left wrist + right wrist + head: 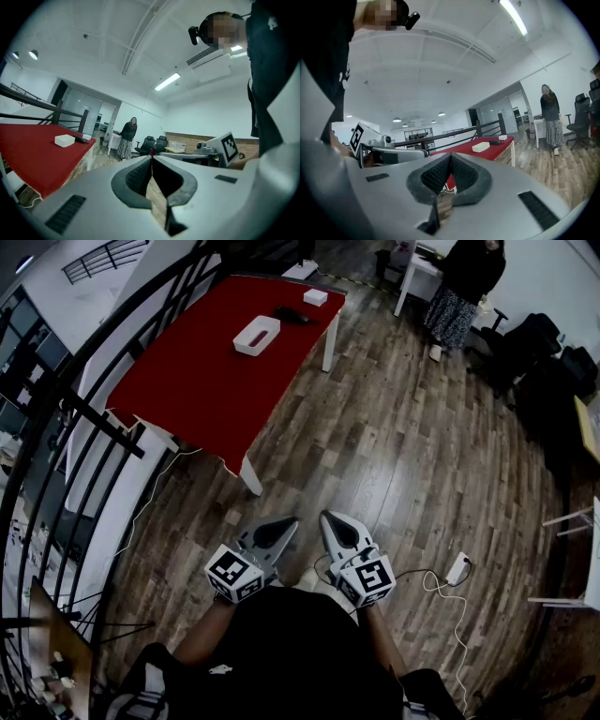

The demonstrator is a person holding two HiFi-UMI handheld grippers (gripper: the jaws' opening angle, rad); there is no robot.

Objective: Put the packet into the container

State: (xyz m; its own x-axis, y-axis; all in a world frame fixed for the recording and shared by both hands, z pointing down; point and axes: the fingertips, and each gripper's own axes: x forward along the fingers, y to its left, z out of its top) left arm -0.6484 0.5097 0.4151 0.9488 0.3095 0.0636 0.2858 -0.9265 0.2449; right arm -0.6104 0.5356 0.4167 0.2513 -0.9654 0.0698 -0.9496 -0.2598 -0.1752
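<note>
Holding two closed grippers [292, 521] [327, 517], one container [256, 335] ahead

Red table [187, 381] next to black railing [94, 425], white power strip [457, 568] lying on wooden floor [403, 456], person [469, 277] standing near dark office chairs [530, 338].

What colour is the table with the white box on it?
The table is bright red. The head view, looking down on its top, shows it best.

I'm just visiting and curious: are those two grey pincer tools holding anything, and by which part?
Nothing is held. The grey left gripper and grey right gripper are both shut and empty, well short of the red table.
</note>
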